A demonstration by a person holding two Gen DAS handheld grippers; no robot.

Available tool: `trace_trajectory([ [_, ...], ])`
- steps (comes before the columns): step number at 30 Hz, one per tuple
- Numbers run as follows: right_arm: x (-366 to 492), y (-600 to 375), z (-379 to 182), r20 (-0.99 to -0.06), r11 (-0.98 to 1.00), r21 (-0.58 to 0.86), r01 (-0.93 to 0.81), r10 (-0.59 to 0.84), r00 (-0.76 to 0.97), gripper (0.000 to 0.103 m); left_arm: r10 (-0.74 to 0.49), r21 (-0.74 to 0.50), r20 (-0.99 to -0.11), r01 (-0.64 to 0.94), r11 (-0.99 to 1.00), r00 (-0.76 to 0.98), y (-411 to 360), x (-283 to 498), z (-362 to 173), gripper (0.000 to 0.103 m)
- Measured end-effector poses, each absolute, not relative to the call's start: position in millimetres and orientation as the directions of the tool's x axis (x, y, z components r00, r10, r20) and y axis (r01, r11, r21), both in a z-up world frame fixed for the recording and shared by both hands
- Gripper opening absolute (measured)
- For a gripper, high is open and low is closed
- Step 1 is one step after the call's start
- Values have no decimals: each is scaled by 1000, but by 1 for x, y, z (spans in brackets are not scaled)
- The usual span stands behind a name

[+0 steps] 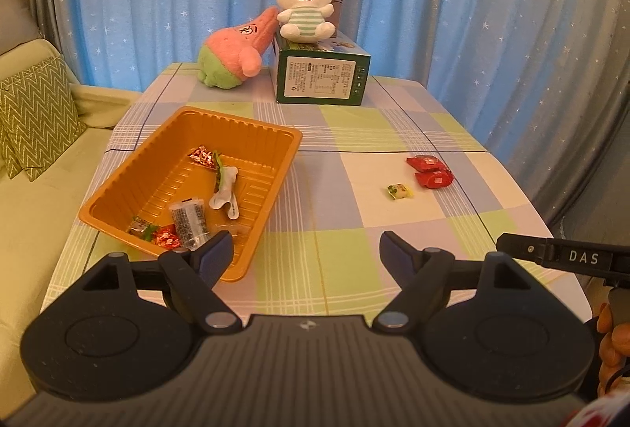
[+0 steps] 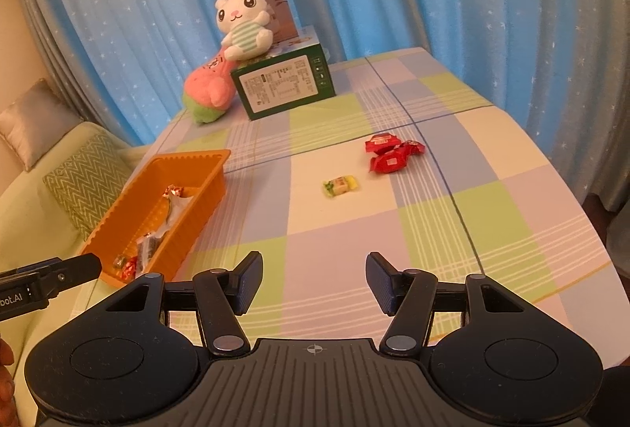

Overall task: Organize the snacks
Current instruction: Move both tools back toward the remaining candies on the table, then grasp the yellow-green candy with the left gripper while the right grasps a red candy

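Evidently mid-sort: both tools, left tool and right tool, hover spread and empty above the desk. Several wrapped snacks already lie in the orange tray; the yellow candy and red packets remain loose, nearer the right tool, probably next. Left view looks down into the tray; right view shows mostly its side wall.

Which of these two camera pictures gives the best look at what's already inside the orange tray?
The left wrist view. It looks down into the orange tray, so its floor and the wrapped snacks on it show plainly. In the right wrist view the tray lies off to the left, seen at a low angle; its near wall hides most of the contents.
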State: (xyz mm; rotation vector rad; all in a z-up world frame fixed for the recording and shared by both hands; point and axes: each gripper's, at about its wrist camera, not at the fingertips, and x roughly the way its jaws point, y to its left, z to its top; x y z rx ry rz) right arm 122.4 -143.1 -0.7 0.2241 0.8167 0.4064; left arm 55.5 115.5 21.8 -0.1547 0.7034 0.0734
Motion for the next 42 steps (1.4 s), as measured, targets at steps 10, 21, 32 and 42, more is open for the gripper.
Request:
trace_trajectory([
  [10, 129, -154, -6, -670, 909, 345, -236, 414, 616, 59, -14, -117, -659, -84, 990, 752, 103, 66, 16, 80],
  [21, 141, -168, -22, -693, 921, 336, -196, 383, 611, 59, -54, -115, -674, -32, 993, 737, 84, 87, 6, 80],
  [32, 177, -193, -49, -709, 944, 301, -136, 317, 630, 59, -136, -143, -703, 49, 989, 698, 58, 141, -26, 80],
  [42, 243, -204, -83, -717, 951, 281, -132, 299, 629, 59, -181, -132, -702, 125, 983, 689, 38, 219, -68, 80],
])
